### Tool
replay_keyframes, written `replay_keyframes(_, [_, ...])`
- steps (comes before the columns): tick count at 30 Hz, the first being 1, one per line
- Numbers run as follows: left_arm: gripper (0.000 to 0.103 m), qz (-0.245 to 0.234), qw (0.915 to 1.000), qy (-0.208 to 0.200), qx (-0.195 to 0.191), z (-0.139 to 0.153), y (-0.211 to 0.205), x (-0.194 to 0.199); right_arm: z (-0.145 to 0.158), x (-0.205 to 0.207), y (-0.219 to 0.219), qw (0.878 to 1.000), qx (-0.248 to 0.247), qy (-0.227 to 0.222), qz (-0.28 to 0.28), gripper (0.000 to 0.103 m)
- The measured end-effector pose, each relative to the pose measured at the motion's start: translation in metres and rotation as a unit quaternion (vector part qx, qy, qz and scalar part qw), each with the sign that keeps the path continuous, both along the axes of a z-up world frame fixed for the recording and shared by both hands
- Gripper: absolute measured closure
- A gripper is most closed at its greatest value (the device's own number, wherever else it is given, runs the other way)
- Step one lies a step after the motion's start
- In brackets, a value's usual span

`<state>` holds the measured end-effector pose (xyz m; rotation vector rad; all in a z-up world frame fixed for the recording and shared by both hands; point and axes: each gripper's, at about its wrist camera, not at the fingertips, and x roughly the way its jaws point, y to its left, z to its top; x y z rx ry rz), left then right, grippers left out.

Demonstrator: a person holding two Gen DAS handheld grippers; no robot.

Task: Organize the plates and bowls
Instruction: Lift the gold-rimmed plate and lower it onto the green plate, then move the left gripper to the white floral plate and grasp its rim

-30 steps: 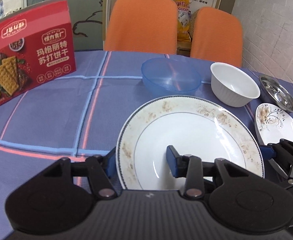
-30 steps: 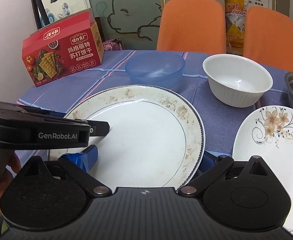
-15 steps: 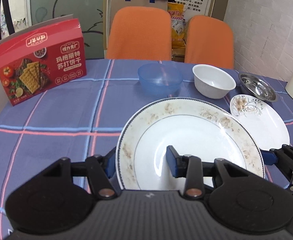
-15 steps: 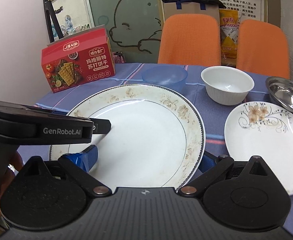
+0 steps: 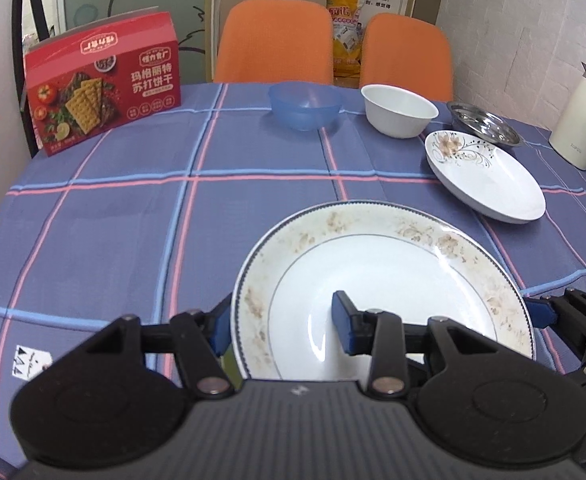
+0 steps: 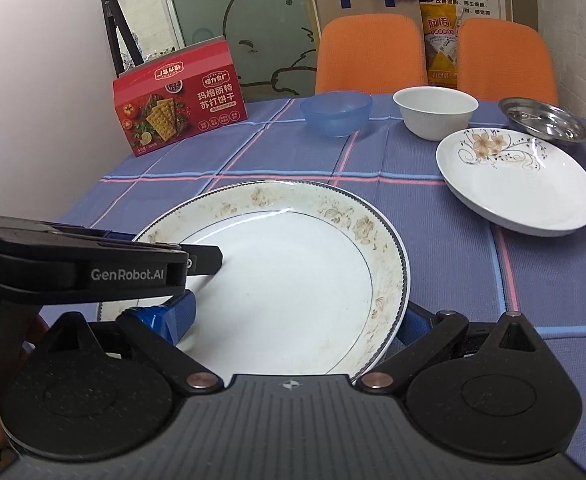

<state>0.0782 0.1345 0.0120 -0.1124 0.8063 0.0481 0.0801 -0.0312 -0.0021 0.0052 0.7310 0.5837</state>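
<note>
A large white plate with a beige floral rim (image 5: 393,276) (image 6: 293,272) is held above the tablecloth by both grippers. My left gripper (image 5: 281,326) is shut on its left rim, one finger under the edge and one on the plate face. My right gripper (image 6: 293,320) is shut on its right rim. A smaller flower-patterned plate (image 5: 485,176) (image 6: 517,184) lies to the right. A blue plastic bowl (image 5: 305,106) (image 6: 335,114), a white bowl (image 5: 399,110) (image 6: 435,112) and a steel dish (image 5: 487,124) (image 6: 545,118) stand at the far side.
A red cracker box (image 5: 105,92) (image 6: 181,112) stands at the far left of the table. A cream thermos jug (image 5: 581,116) stands at the right edge. Two orange chairs (image 5: 273,40) are behind the table (image 5: 113,220).
Both grippers have pulled back and up with the large plate, away from the bowls and the small plate. The far objects look smaller and more tablecloth shows.
</note>
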Motion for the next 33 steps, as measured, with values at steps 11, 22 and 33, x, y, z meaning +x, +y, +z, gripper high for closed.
replay_keyframes(11, [0.063, -0.001, 0.9999, -0.012, -0.005, -0.010, 0.004, -0.009, -0.011, -0.016, 0.003, 0.999, -0.021, -0.033, 0.017, 0.014])
replay_keyframes(22, [0.040, 0.017, 0.9990, -0.038, -0.017, 0.005, 0.016, -0.010, -0.003, -0.013, -0.017, 0.999, 0.012, -0.045, -0.024, 0.015])
replay_keyframes(33, [0.026, -0.026, 0.9983, -0.053, 0.000, 0.021, -0.026, 0.018, 0.003, 0.000, -0.057, 0.996, 0.037, -0.035, -0.067, 0.015])
